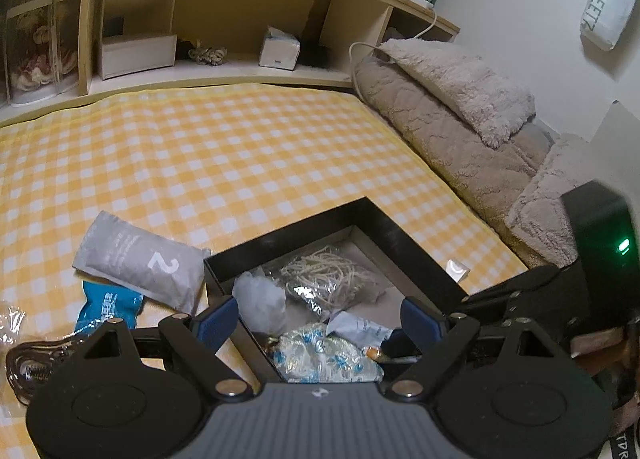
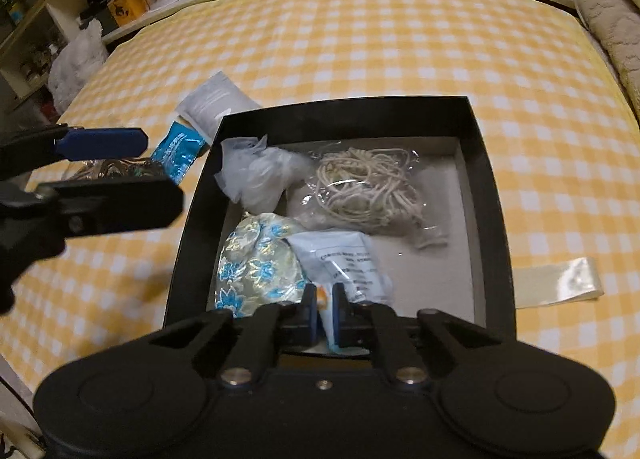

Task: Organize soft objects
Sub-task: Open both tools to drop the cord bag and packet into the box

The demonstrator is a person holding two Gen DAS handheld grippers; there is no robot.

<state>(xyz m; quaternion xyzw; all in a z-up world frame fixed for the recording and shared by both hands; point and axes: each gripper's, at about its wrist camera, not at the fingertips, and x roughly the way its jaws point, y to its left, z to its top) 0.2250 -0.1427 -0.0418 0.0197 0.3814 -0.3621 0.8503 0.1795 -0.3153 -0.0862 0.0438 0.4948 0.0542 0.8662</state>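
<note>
The right gripper [image 2: 325, 313] is pinching the near end of a white printed packet [image 2: 344, 263], its fingers nearly together on the packet's edge, right over the 6 o'clock wall of the black box [image 2: 486, 195] in the right wrist view. The left gripper [image 1: 316, 317] is spread wide and holding nothing, hanging over the box's near corner.

Inside the box, a bag of pale cord [image 2: 368, 187] is sitting toward 1 o'clock, a crumpled clear bag [image 2: 256, 175] at 10 o'clock, and a blue-flowered pouch [image 2: 260, 267] at 7 o'clock, touching the packet. Outside, a grey pack marked "2" [image 1: 140, 263] and a blue wrapper [image 1: 106, 309] are lying on the checked bedspread [image 1: 240, 147] at 9 o'clock of the box in the left wrist view, with a dark coiled cord [image 1: 24, 363] nearer the left edge.

The risks — first, that grip looks thin, only the packet's rim between the pads, so a quick swing could let it slip and drop across the wall rather than inside. Second, the packet is resting against the flowered pouch; dragging it could pull the pouch along. Third, the box is sitting on a soft bed, so a push on the near wall could tilt it and slide the contents. And both grippers are crowding the same corner — a bump looks possible.
</note>
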